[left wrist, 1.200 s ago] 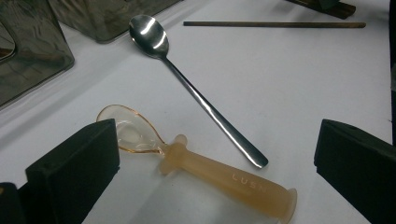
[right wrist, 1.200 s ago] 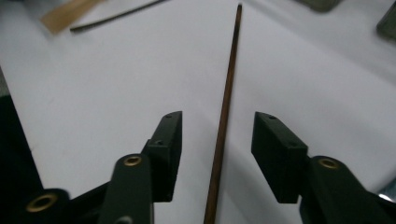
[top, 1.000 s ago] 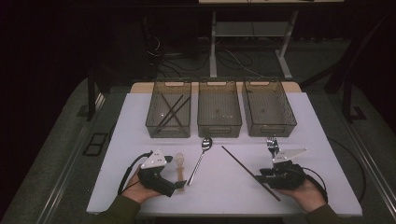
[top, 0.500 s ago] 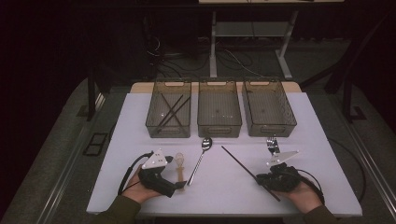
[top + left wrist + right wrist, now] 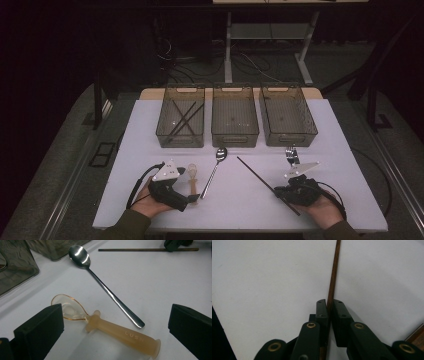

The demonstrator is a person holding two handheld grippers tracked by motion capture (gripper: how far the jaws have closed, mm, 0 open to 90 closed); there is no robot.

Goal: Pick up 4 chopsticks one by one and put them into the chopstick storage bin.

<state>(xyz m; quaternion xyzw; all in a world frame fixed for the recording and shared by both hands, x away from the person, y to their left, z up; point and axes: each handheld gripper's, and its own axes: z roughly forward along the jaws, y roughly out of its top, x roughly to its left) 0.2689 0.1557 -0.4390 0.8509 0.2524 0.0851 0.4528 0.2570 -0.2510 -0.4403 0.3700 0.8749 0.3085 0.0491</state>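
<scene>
White tabletop (image 5: 350, 150); three bins, left bin (image 5: 181, 122) already holding chopsticks; right tool (image 5: 328, 305) clamped on a chopstick (image 5: 260, 176) not yet lifted; left tool (image 5: 113, 322) agape around a plastic spoon (image 5: 117, 333); metal spoon (image 5: 216, 167), fork (image 5: 290, 154) remaining.

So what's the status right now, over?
Right gripper shut on chopstick. Left gripper open around amber baby spoon. Metal spoon lies close beside it.
</scene>
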